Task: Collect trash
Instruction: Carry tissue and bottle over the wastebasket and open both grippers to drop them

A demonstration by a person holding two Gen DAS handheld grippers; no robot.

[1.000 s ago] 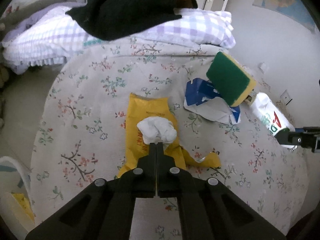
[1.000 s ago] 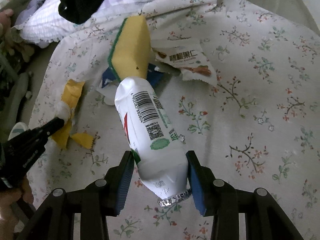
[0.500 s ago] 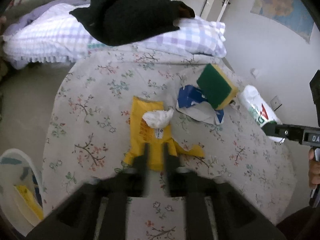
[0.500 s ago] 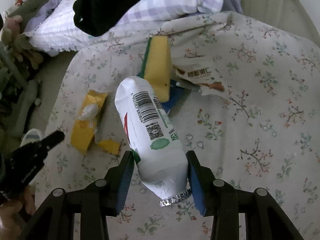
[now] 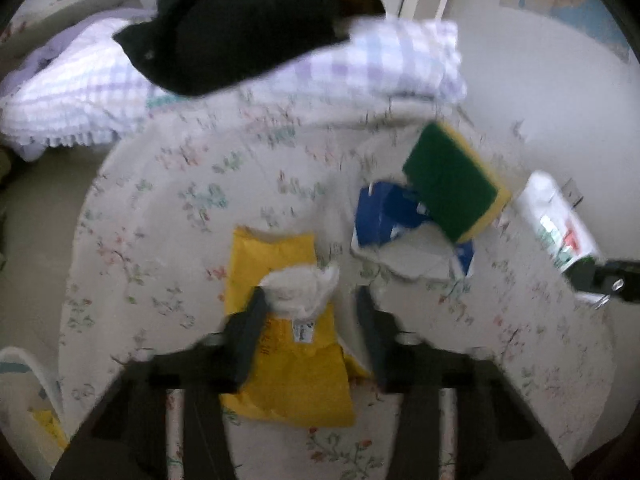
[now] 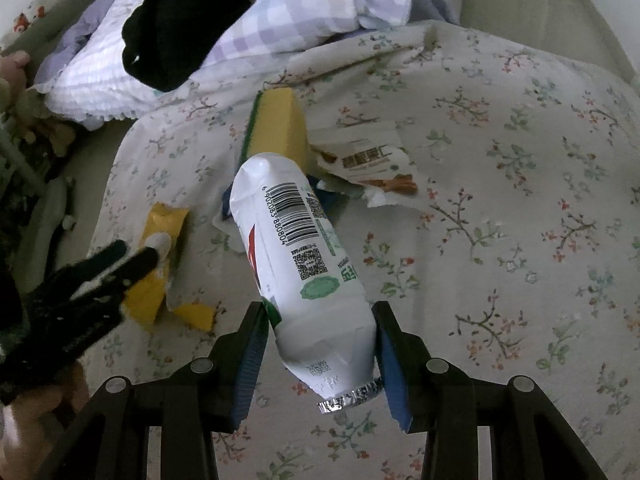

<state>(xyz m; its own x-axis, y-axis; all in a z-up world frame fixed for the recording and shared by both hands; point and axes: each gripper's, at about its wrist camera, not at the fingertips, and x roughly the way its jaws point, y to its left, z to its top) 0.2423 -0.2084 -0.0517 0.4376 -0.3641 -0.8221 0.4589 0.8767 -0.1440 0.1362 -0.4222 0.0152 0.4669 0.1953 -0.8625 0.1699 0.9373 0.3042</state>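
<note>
A: Left wrist view is blurred, so I say this with care: your left gripper [image 5: 308, 300] stands with its jaws apart around the one white crumpled tissue [image 5: 300, 286], which lies on the yellow wrapper [image 5: 280, 356]. The jaws have just been closing. The left finger seems to touch the tissue, but I cannot tell if the pads press it.

B: And your right gripper [image 6: 320, 344]?

A: It is closed on the white bottle [image 6: 296, 264], near the foil mouth, and the bottle points away over the floral bedspread [image 6: 520, 200].

B: Please count the things for you.

A: One bottle in your grip. On the bed: one tissue, one yellow wrapper, one green-and-yellow sponge [image 5: 456, 184] leaning on one blue-and-white packet [image 5: 392, 216], and one torn snack wrapper [image 6: 372, 160] beside them. One black garment [image 5: 240, 28] lies on the checked pillow [image 5: 400, 60].
</note>
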